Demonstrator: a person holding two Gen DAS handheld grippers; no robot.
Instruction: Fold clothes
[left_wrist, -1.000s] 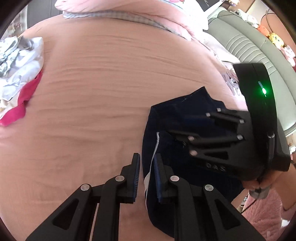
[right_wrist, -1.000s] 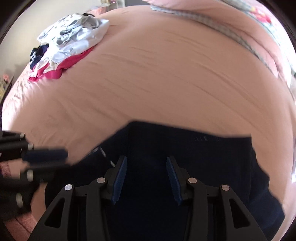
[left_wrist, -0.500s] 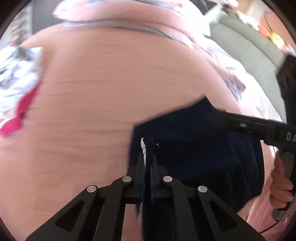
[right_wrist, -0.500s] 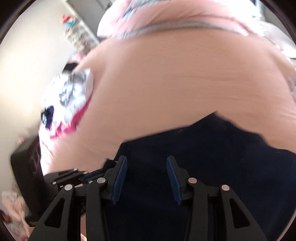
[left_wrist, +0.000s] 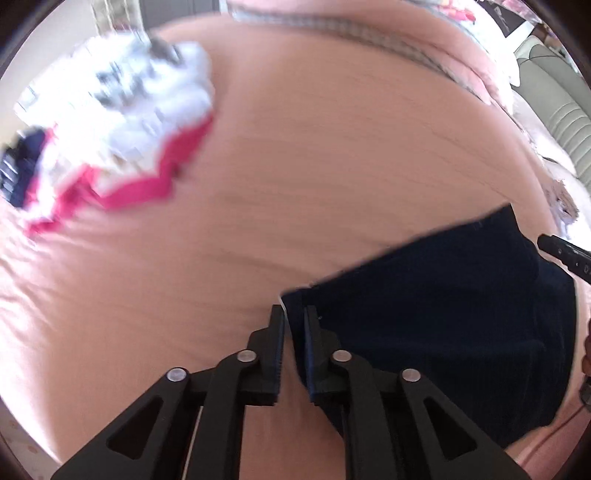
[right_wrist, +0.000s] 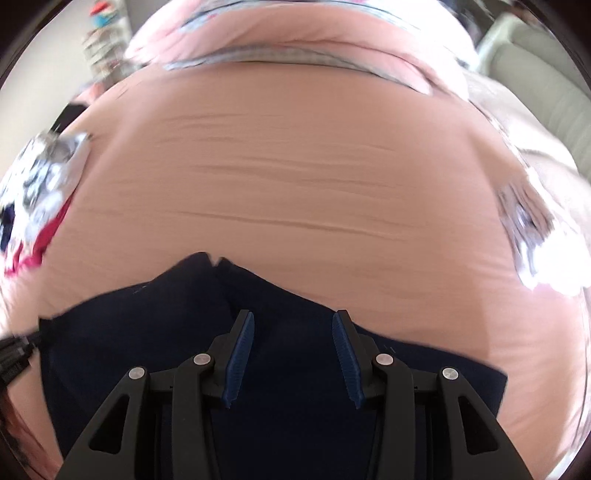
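A dark navy garment (left_wrist: 443, 314) lies flat on the pink bed sheet (left_wrist: 295, 166). My left gripper (left_wrist: 293, 314) points down at its left corner. Its jaws are opening, a narrow gap apart, and the cloth's edge stands loose between the pads. In the right wrist view the same navy garment (right_wrist: 147, 332) spreads under my right gripper (right_wrist: 293, 317), which hangs open above the cloth with nothing pinched. A finger of the right gripper (left_wrist: 565, 254) shows at the left wrist view's right edge. The left gripper (right_wrist: 14, 350) is a blurred dark shape at the far left.
A pile of white, grey-patterned and magenta clothes (left_wrist: 122, 110) lies at the bed's far left, also seen as the pile (right_wrist: 37, 184). Pink bedding with a grey band (right_wrist: 295, 37) lines the far edge. A pale green padded seat (left_wrist: 565, 122) stands to the right.
The left jaws shut on the garment's corner half a second ago and have now parted. Both views swung sideways. The right gripper stayed open over the cloth.
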